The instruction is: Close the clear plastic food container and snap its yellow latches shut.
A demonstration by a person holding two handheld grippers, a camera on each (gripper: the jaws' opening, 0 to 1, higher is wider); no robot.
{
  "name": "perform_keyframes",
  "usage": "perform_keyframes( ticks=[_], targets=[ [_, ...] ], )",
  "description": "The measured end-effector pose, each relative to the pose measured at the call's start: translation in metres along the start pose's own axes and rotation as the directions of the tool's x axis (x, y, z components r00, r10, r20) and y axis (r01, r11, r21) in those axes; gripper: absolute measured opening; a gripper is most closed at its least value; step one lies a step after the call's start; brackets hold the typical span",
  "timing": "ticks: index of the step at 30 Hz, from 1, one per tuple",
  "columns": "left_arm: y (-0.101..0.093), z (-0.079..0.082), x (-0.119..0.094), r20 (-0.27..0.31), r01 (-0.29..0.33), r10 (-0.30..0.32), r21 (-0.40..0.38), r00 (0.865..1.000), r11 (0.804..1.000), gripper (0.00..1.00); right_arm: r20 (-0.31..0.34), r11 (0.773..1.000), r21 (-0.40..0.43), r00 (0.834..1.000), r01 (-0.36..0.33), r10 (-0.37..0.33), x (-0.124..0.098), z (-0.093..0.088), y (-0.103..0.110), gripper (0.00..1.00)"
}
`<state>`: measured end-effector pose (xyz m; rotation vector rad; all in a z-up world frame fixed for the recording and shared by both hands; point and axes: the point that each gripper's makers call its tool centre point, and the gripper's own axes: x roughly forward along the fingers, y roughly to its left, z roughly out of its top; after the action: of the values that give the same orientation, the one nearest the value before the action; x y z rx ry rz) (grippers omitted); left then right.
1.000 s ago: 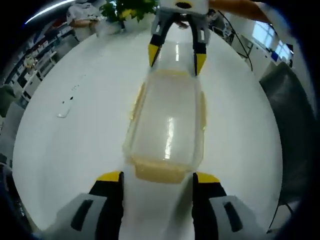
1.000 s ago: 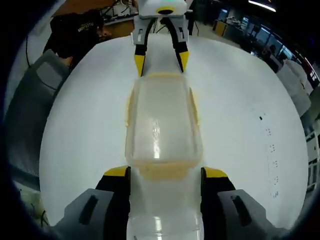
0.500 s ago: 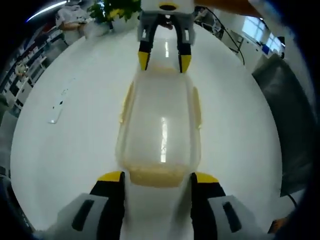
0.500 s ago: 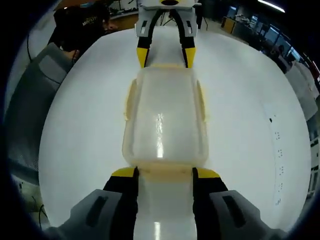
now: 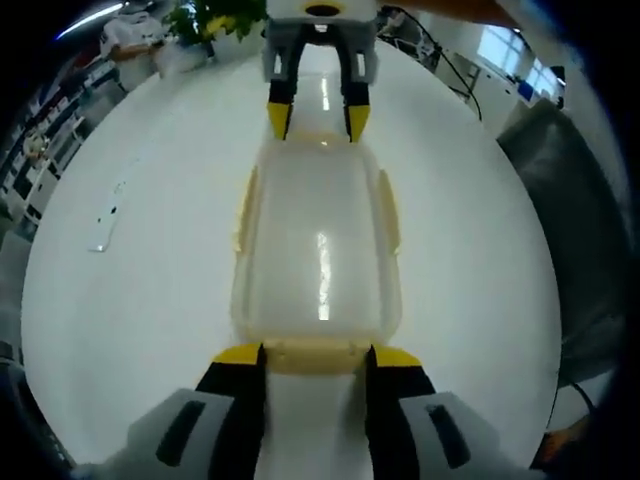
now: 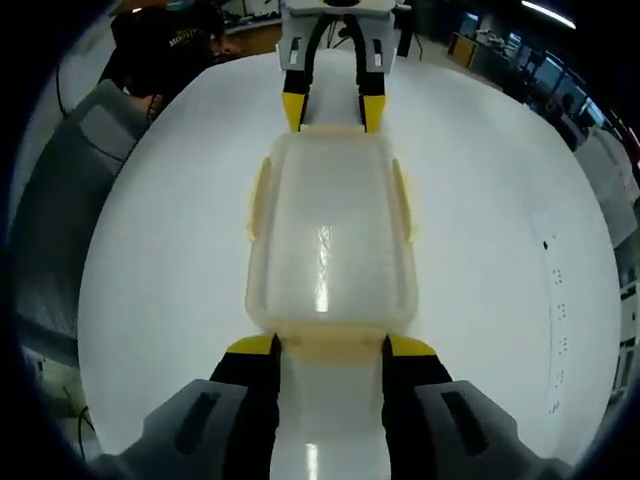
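Clear rectangular plastic food container [image 5: 318, 245] | our left gripper [image 5: 312, 356] and right gripper [image 6: 328, 346] straddle yellow end latches, jaws narrowly parted | risk: uneven press skids it across white table [image 5: 130, 300].

Container [image 5: 318, 250] at frame centre on the table [image 5: 130, 300], long axis running bottom to top. Left gripper [image 5: 312, 358] at its bottom end — right gripper [image 5: 312, 120] at its top end. Small flat object [image 5: 103, 232] at left; potted plant [image 5: 205, 18] upper left.

bright overhead light | glare streak on lid [image 5: 322, 270] (both views) | edges warped
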<state>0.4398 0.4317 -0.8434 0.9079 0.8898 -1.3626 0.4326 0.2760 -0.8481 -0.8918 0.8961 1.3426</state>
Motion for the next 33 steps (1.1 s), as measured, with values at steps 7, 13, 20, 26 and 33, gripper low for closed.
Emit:
perform_keyframes(
  ticks=[7,13,20,26,33],
  targets=[
    [-0.014,0.001,-0.001,0.001,0.025,-0.025,-0.033,1.000,0.999,0.34,-0.026,1.000,-0.022,1.000,-0.018,0.018,-0.003,0.000,0.012,0.37],
    [-0.022,0.007,-0.013,0.016,0.018,-0.017,-0.057,1.000,0.998,0.34,-0.024,0.999,-0.023,0.999,-0.024,0.023,-0.015,0.002,0.020,0.37],
    [-0.030,0.025,-0.047,0.023,-0.030,0.031,-0.043,0.999,0.999,0.34,-0.004,0.999,-0.043,1.000,0.025,-0.025,-0.051,0.013,0.030,0.37],
    [-0.041,0.047,-0.074,0.044,-0.087,0.087,-0.006,0.995,0.996,0.34,0.016,0.996,-0.056,0.997,0.072,-0.071,-0.093,0.021,0.048,0.37],
    [-0.072,0.082,-0.091,0.070,-0.123,0.123,-0.001,0.990,0.992,0.34,-0.016,0.989,-0.087,0.993,0.119,-0.121,-0.131,0.012,0.072,0.37]
  ],
)
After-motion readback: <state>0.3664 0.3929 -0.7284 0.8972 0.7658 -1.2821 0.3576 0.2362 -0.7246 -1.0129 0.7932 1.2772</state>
